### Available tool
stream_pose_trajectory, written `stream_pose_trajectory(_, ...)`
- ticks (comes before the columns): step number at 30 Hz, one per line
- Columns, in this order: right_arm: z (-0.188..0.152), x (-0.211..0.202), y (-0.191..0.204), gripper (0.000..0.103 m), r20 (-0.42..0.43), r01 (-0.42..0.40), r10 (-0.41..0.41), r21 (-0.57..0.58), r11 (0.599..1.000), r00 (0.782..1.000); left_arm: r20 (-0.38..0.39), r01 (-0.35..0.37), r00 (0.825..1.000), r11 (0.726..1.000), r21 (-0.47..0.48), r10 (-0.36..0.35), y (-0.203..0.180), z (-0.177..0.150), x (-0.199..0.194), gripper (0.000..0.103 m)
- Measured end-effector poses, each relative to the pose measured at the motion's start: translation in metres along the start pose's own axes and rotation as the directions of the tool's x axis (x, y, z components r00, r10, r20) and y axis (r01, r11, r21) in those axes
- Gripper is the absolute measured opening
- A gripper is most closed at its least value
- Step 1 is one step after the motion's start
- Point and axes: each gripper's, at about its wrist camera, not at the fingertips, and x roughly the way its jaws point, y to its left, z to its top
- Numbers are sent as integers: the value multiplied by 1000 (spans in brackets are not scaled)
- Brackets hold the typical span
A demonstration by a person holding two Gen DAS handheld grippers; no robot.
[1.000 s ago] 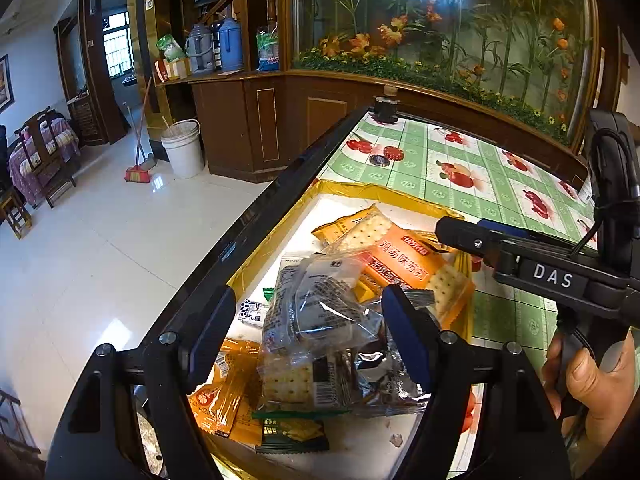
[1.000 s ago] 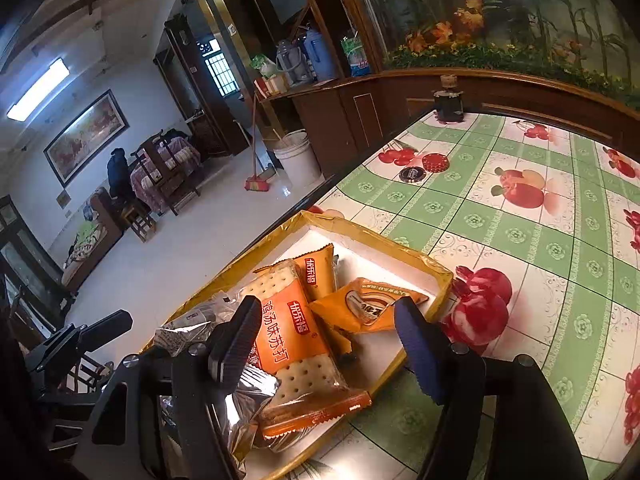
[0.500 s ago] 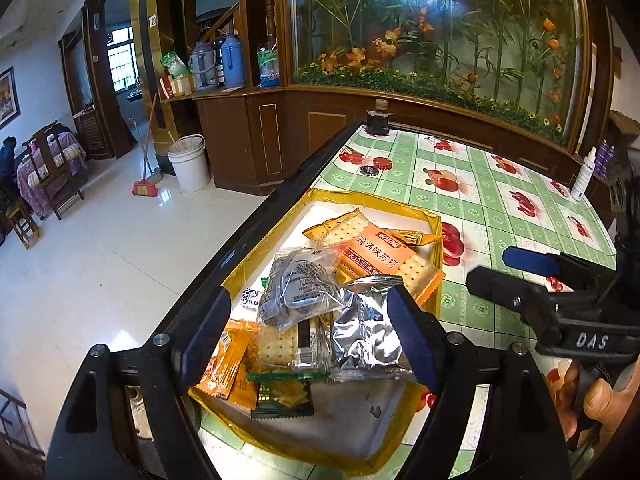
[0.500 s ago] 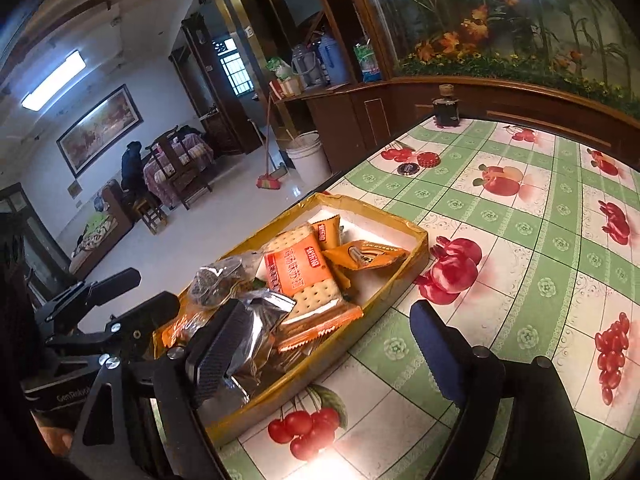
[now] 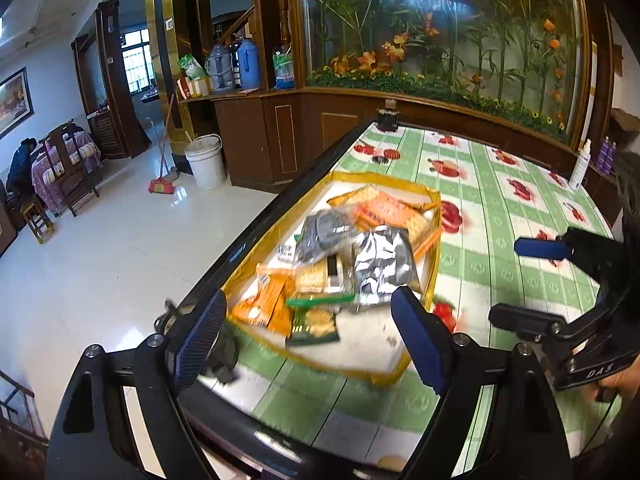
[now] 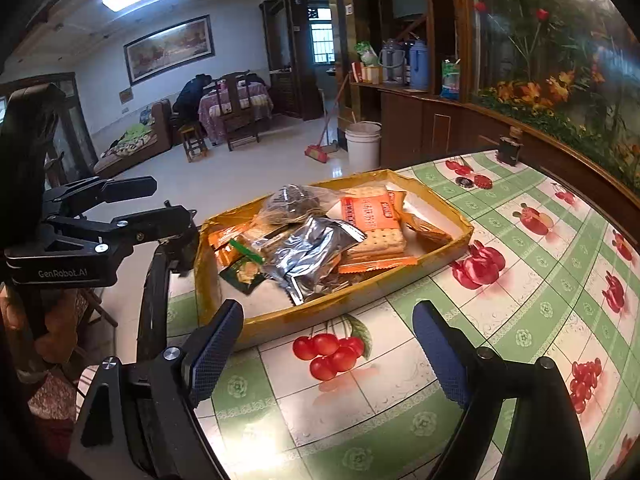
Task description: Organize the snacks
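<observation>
Shallow yellow cardboard tray [image 6: 400, 284] on green fruit-print worktop [image 6: 520, 320], near its edge; holds orange cracker pack [image 6: 370, 216], crinkled silver foil bag [image 6: 308, 256], clear bag of dark snacks [image 6: 292, 202], small green packet [image 6: 242, 272]; left gripper [image 5: 308, 332] and right gripper [image 6: 328, 354] jaws both spread, empty
</observation>
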Motion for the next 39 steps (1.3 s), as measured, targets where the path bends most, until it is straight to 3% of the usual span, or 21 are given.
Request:
stream_pose_trajectory(8, -5, -6, 32, 89, 2, -30, 30, -108, 994, 1000, -25, -3, 1000, 1000, -1, 3, 10, -34, -17, 85)
stream_pose_trajectory(15, -2, -15, 52, 89, 79, -8, 23, -181, 983, 997, -13, 12, 1000, 1000, -2, -12, 11, -41, -25, 85)
stream_pose_trajectory(30, 4, -10, 57, 89, 95, -22, 41, -198, 980, 995, -9, -10, 1000, 1000, 0, 10, 12, -42, -30, 87)
stream_pose_trajectory(37, 11, -11, 60, 89, 116, -41, 66, -206, 978, 991, 68, -50, 997, 998, 38, 47, 7, -45, -39, 87)
stream_pose_trajectory(39, 12, -10, 62, 89, 116, -45, 71, -210, 977, 991, 63, -27, 998, 999, 44, 24, 7, -44, -40, 87)
